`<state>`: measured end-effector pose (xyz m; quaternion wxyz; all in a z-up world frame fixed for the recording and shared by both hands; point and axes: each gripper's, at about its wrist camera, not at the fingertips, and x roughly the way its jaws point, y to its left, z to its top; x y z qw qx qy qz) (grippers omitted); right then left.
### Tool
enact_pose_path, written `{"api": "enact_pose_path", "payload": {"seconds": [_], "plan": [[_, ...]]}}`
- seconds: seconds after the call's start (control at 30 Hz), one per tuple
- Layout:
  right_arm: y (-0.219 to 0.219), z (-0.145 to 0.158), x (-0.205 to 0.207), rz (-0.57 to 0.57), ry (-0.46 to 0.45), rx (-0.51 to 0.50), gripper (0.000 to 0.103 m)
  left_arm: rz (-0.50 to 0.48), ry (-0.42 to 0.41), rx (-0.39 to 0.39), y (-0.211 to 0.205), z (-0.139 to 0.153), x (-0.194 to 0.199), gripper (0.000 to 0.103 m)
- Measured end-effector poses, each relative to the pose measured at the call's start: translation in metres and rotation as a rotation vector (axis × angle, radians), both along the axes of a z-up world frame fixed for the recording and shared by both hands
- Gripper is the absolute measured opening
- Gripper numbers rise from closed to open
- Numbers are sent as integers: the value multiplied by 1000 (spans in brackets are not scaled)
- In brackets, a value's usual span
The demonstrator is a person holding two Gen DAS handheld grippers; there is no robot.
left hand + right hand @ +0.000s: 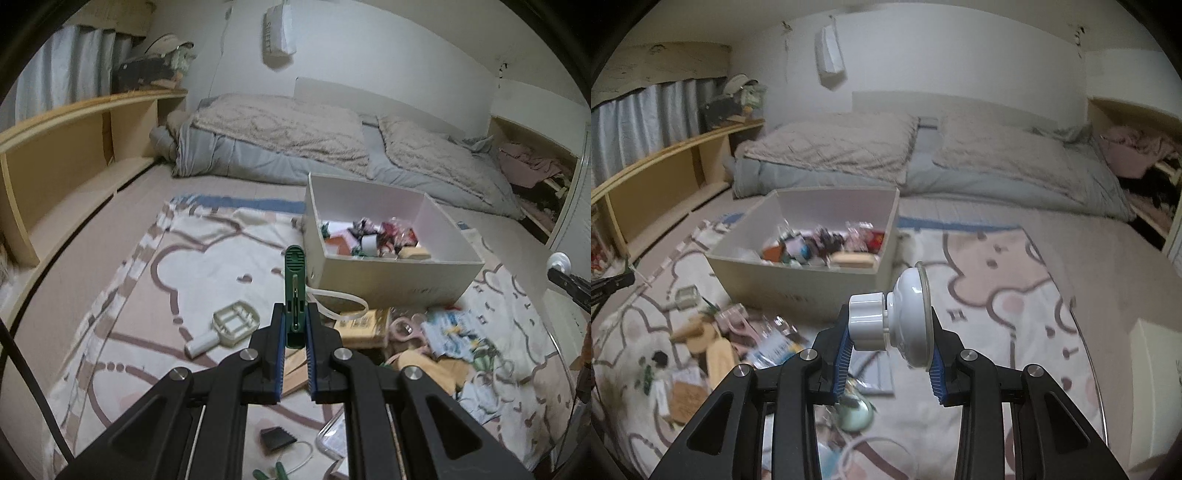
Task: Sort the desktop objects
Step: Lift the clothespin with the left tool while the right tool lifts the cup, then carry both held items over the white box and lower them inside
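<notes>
Your left gripper (295,325) fingers clamp green clothespin (295,291); right gripper (892,341) fingers grip white suction mount (897,317), white box (812,275) ahead.

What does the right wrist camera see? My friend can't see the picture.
The right gripper is shut on a white suction-cup holder, held up above a cartoon blanket. Ahead to the left sits a white box of small things, with clutter beside it.
</notes>
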<state>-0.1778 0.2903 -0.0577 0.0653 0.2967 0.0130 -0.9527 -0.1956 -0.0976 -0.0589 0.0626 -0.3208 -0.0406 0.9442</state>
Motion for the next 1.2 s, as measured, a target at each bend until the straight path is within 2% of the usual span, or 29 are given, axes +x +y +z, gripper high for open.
{"api": "enact_pose_path", "payload": {"seconds": [0.33,0.53,0.8,1.0,1.2], "plan": [[-40,48,-19,65,37,-16,36,-42,87,-33,30,56,-2,10],[-53,80,-27,85,79,-20,36,-66,146,-23,49,92,-6,10],[-68,104,-44,82,101,-41,36,-104,194,-29,79,128,-18,10],[-71,114,-62,65,80,-91,36,-126,210,-42,101,142,-35,10],[-70,105,-79,-1,32,-98,36,-140,198,-68,123,137,-55,10]]}}
